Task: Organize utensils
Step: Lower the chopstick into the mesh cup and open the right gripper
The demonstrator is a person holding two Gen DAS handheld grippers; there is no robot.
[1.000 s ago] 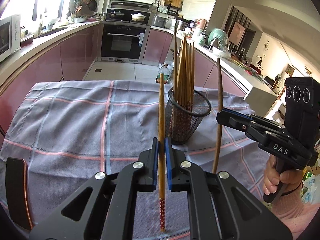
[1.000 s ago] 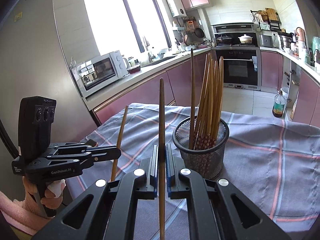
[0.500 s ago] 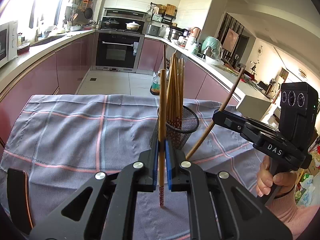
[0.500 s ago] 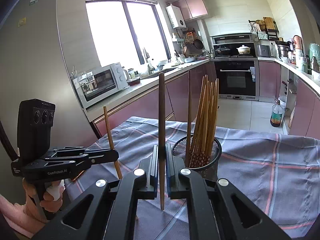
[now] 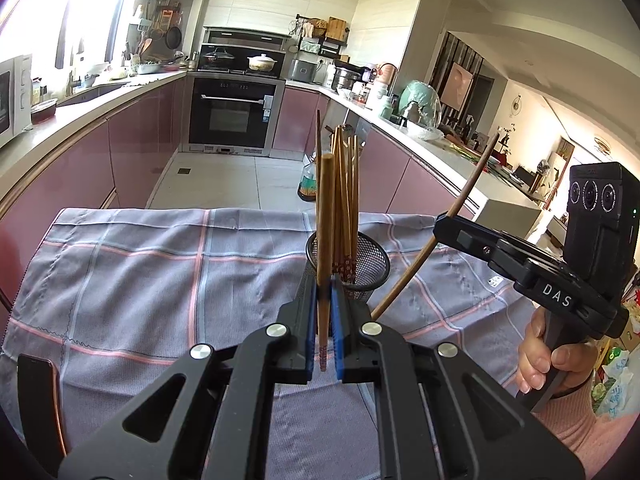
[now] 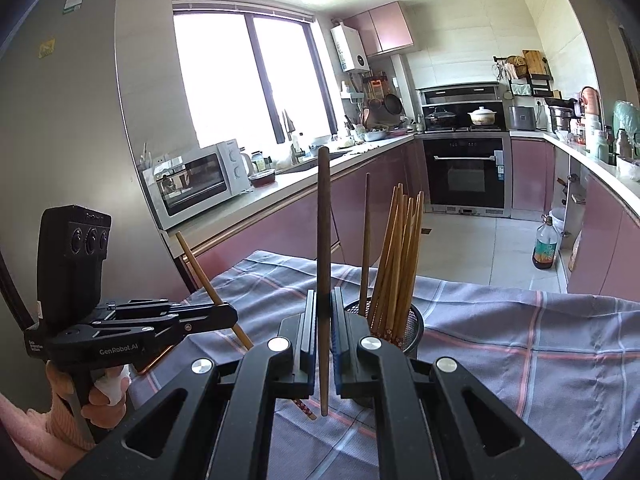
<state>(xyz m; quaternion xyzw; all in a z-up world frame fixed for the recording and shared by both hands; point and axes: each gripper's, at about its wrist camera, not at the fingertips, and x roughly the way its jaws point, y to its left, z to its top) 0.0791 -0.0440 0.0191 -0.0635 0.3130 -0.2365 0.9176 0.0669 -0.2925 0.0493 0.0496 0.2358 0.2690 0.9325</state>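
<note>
Left wrist view: the left gripper [image 5: 321, 322] is closed on a light chopstick [image 5: 325, 240], held upright with its patterned tip hanging below the pads, directly in front of the mesh holder [image 5: 370, 268] that stands on the checked cloth [image 5: 140, 272] and already contains a bundle of chopsticks [image 5: 346, 200]. To the right, the right gripper [image 5: 440, 226] clamps a darker chopstick [image 5: 436, 236] that slants up and to the right. Compared with half a second before, the holder sits lower and nearer the pads, and the table appears farther below. Right wrist view: the right gripper [image 6: 323, 330] is closed on the dark chopstick [image 6: 323, 240], its lower end free above the cloth [image 6: 540, 340]; the holder [image 6: 412, 328] lies just right of the pads. The left gripper [image 6: 230, 316] grips its tilted chopstick [image 6: 208, 280] at left. Both sticks have risen since one second earlier. Judged step: carrying two chopsticks to the holder. Next, each lower tip should be brought over the rim and lowered before release.
</note>
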